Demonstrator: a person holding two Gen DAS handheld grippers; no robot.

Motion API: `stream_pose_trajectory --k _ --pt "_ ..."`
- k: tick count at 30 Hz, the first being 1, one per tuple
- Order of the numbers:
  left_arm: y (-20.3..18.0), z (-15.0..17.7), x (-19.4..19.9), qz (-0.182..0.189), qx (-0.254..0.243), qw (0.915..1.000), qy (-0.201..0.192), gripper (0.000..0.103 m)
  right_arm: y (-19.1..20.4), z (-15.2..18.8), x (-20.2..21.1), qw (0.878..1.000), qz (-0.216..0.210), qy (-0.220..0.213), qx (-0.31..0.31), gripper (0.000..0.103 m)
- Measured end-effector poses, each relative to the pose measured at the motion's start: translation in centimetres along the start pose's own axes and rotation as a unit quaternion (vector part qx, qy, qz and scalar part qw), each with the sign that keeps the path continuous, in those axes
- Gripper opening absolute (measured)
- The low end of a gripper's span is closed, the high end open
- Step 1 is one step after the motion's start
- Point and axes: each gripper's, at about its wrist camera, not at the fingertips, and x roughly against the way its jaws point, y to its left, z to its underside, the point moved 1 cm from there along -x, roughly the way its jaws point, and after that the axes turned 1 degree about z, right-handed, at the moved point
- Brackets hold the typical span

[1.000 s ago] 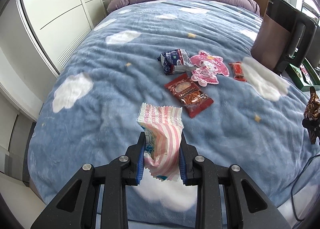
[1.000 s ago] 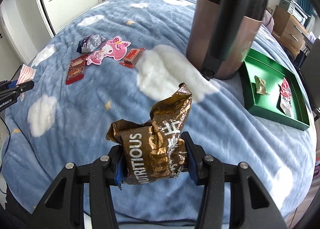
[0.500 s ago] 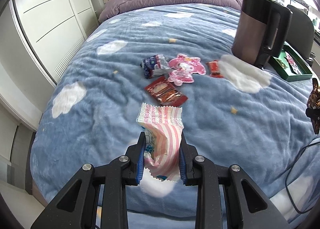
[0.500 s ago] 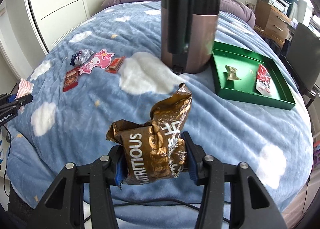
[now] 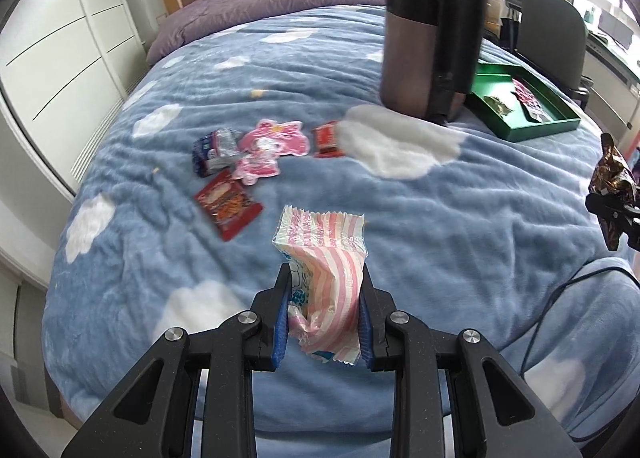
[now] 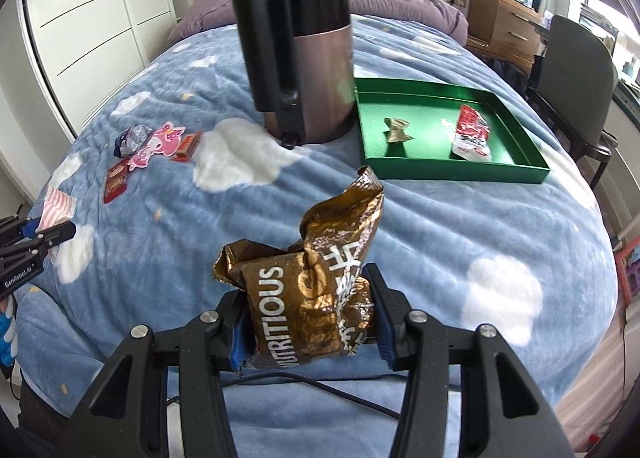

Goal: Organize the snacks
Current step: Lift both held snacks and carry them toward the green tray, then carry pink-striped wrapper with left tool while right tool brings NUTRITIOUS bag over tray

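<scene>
My left gripper (image 5: 323,294) is shut on a pink-and-white striped snack bag (image 5: 325,254), held above the blue cloud blanket. My right gripper (image 6: 310,308) is shut on a crumpled gold-brown snack bag (image 6: 316,282) marked NUTRITIOUS. A green tray (image 6: 460,171) lies ahead and to the right of it, holding a small gold wrapper (image 6: 396,130) and a red-and-white packet (image 6: 472,131). Several loose snacks lie in a cluster on the bed: a red packet (image 5: 229,203), pink character packets (image 5: 272,145), a blue-silver packet (image 5: 214,149) and a small red bar (image 5: 326,139).
A tall brown-and-black kettle (image 6: 304,57) stands on the bed just left of the tray. White wardrobe doors (image 5: 48,57) run along the left. A dark chair (image 6: 576,69) and wooden drawers (image 6: 504,21) stand to the right. A black cable (image 5: 560,298) trails over the blanket's near right.
Both grippers have swung to the right with their bags still gripped. The kettle and green tray have come further into both views, and the loose snacks have slid left.
</scene>
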Motion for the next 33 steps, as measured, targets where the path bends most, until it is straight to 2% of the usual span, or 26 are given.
stream_pose_trajectory --k 9,33 --pt "-3.6 -1.2 -0.1 0.013 -0.016 0.9998 0.005 0.024 -2.2 0.4 0.1 1.000 0.003 -0.005 -0.026 0.065" --pt "-9.4 -4.5 -1.4 0.028 -0.049 0.9982 0.021 0.024 -6.0 -0.5 -1.3 0.998 -0.013 -0.011 -0.061 0.065"
